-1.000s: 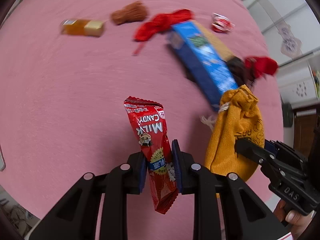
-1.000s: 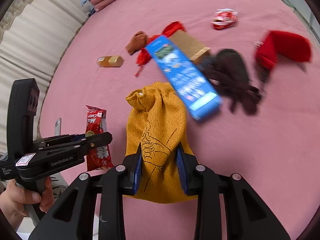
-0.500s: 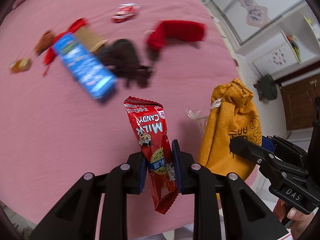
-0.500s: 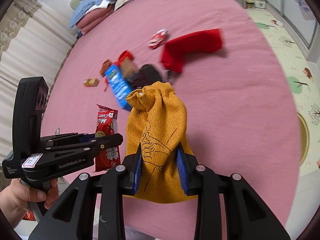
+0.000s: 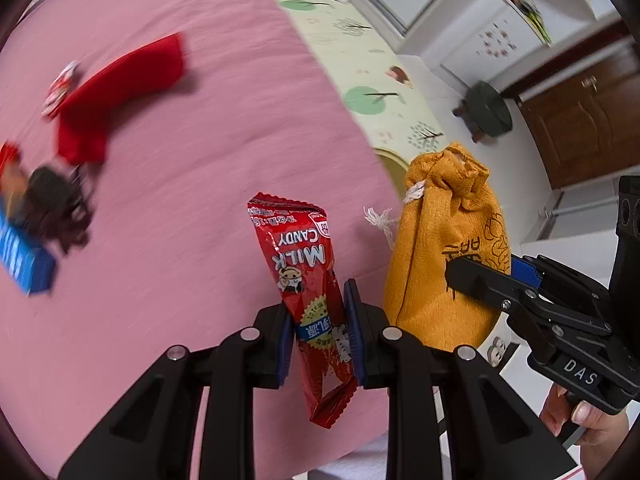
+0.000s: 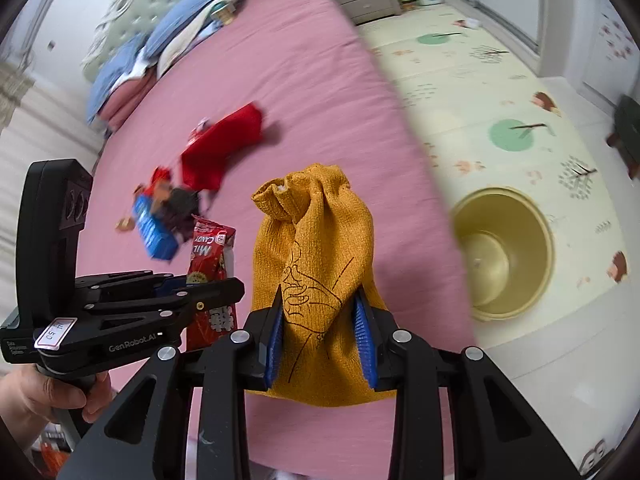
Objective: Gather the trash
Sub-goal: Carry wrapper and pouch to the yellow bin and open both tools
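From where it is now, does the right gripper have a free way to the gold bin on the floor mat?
Probably yes. The gold bin stands open-topped beside the bed, with nothing between it and the right gripper, though that gripper is clamped on the yellow pouch.

Candy wrapper [image 5: 308,280] left of pouch [image 5: 448,252]

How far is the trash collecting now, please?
Done: nothing visible inside the yellow bin. In hand: left gripper clamps the Milk Candy wrapper, right gripper the orange pouch. Left: a small wrapper and blue box on the bed.
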Available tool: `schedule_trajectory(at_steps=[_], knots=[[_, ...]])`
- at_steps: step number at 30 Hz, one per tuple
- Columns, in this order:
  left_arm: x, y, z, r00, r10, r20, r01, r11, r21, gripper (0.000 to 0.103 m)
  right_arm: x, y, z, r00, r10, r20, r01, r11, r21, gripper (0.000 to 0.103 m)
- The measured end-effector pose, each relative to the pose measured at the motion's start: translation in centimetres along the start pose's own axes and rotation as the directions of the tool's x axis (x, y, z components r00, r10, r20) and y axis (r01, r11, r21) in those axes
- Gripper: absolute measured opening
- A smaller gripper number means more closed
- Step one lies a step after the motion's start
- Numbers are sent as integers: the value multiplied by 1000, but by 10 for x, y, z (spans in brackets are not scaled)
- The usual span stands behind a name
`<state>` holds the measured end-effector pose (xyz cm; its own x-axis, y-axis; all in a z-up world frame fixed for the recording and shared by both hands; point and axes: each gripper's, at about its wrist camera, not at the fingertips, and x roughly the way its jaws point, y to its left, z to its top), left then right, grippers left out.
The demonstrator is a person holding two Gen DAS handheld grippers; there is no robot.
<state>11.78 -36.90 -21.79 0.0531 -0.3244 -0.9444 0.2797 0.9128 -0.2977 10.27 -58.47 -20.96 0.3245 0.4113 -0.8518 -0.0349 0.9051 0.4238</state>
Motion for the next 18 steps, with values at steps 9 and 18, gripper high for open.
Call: schedule_trajectory(at_steps=[9, 18], knots=[[52, -91, 55, 994, -90, -68, 98, 988, 121, 24, -22, -96, 15, 996, -88, 28, 84, 990, 116, 31], [92, -169, 104, 975, -182, -129, 208, 951, 230, 77, -57, -183, 36, 975, -203, 88, 182, 962, 203, 50]])
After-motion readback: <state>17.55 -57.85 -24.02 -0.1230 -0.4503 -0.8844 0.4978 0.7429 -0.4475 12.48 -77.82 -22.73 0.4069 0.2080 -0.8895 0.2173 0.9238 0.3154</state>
